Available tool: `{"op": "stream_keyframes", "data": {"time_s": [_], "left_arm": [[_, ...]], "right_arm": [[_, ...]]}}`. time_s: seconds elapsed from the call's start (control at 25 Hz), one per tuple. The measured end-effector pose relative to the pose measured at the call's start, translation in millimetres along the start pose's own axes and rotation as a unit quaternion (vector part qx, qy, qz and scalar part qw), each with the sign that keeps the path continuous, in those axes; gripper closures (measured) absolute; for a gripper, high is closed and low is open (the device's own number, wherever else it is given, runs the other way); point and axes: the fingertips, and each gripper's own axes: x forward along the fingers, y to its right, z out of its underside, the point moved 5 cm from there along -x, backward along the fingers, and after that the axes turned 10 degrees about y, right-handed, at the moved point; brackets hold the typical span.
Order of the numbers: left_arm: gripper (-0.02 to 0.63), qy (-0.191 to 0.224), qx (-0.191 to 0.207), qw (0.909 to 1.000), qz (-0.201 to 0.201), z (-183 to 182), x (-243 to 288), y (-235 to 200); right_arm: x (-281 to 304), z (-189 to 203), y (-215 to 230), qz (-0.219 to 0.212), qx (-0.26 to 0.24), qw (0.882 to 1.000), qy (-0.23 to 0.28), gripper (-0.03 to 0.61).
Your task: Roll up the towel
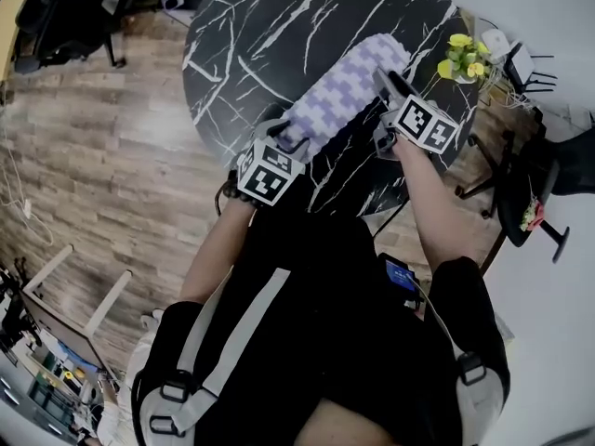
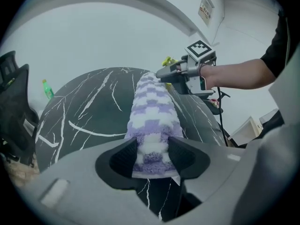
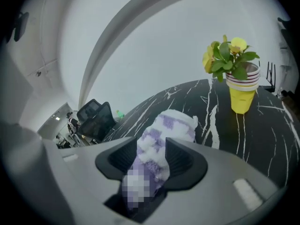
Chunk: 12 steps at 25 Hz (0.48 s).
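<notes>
A purple-and-white checked towel (image 1: pixel 344 86), rolled into a long tube, lies on the round black marble table (image 1: pixel 251 35). My left gripper (image 1: pixel 286 140) is shut on the near end of the towel (image 2: pixel 152 121), its pads (image 2: pixel 125 156) pressing both sides. On the far end, my right gripper (image 1: pixel 386 84) is shut, with the towel (image 3: pixel 164 130) squeezed between its jaws. In the left gripper view, the right gripper (image 2: pixel 164 74) shows at the roll's far end. The roll hangs slightly lifted between the two grippers.
A yellow pot of flowers (image 1: pixel 462 56) (image 3: pixel 241 86) stands on the table near the right gripper. A green bottle (image 2: pixel 47 89) sits at the far table edge. Office chairs (image 1: pixel 65 12) stand on the wood floor at left, and another chair (image 1: pixel 530 170) at right.
</notes>
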Motion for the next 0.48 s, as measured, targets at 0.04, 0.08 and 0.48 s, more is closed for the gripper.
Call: {"op": "stream_keyframes", "data": {"time_s": [0.04,0.08,0.48], "left_arm": [[0.391,0.000,-0.002,1.0000,-0.001,0,-1,-2],[0.391,0.001,-0.004,1.0000,-0.003,-1,-2,-3],[0.390,0.009,-0.009,0.9998,-0.012,5,-4,-12]], "right_arm": [[-2,2,3,0.004,-0.002,1.000,-0.002,0.394],[-4,5,6,0.008,-0.002,1.000,-0.003,0.394],[20,22,-2,0.013,-0.037,0.999,-0.030,0.394]]}}
